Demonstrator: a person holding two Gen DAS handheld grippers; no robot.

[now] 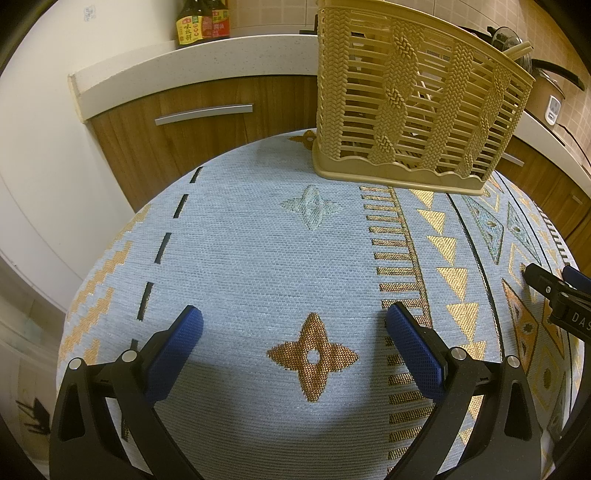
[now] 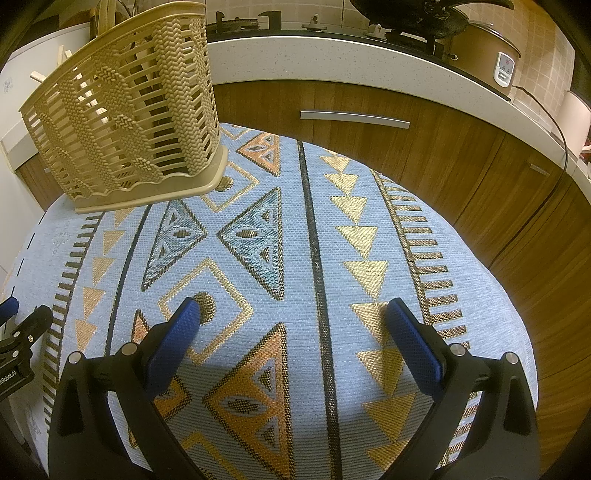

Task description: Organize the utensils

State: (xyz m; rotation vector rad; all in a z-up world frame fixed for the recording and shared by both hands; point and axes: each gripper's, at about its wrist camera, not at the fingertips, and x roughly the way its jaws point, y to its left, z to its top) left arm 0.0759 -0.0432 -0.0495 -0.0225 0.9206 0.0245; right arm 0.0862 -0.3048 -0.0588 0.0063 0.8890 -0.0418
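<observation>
A tan slatted plastic utensil basket (image 1: pixel 413 103) stands at the far side of a table covered with a light-blue patterned cloth (image 1: pixel 258 266). In the right wrist view the basket (image 2: pixel 129 110) is at the far left, with wooden utensil handles (image 2: pixel 107 14) sticking up from it. My left gripper (image 1: pixel 293 325) hovers open over bare cloth, well short of the basket. Over the cloth (image 2: pixel 295 258), my right gripper (image 2: pixel 293 317) is also open, with nothing between its fingers. Each gripper's tip shows at the edge of the other's view. No loose utensil is visible on the cloth.
Wooden cabinets (image 2: pixel 369 110) with metal handles run behind the table under a white counter (image 1: pixel 184 62). Sauce bottles (image 1: pixel 203 22) stand on the counter at the left. A stove with a pan (image 2: pixel 417 14) and a rice cooker (image 2: pixel 491 55) sit at the right.
</observation>
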